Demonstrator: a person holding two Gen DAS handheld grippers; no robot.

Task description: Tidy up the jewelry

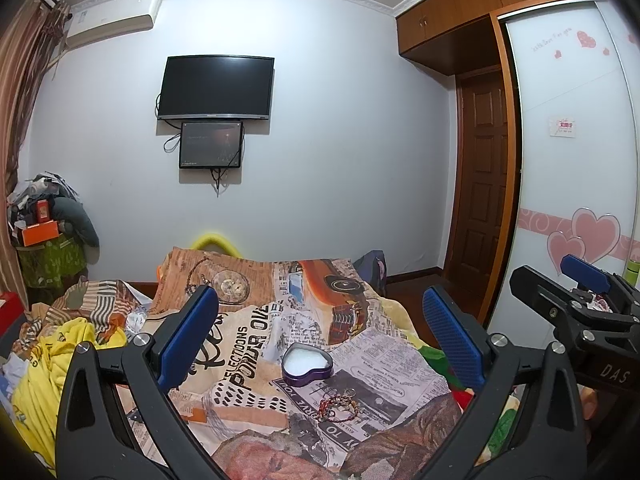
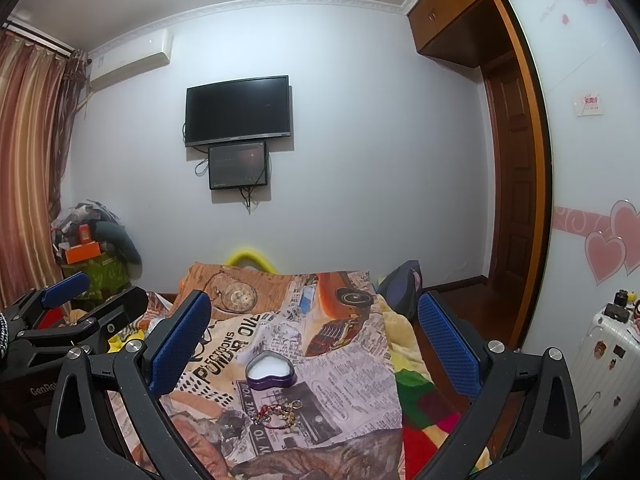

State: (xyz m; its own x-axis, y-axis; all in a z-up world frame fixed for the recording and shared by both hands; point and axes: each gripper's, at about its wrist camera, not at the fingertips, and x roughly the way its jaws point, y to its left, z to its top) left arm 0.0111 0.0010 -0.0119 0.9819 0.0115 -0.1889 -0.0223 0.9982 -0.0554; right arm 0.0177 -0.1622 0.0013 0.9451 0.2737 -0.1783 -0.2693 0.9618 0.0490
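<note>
A black television hangs on the pale wall, with a smaller dark screen mounted just below it. Up and to the left of the television sits a white air conditioner, beside striped brownish curtains. To the television's right stands a brown wooden door under orange-brown overhead cabinets, then a white wardrobe panel with pink hearts. Below the television lies a bed under a newspaper-print blanket.

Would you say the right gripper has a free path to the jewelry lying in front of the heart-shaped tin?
Probably yes: the right gripper, jaws open, faces the jewelry on the blanket, with nothing between.
</note>
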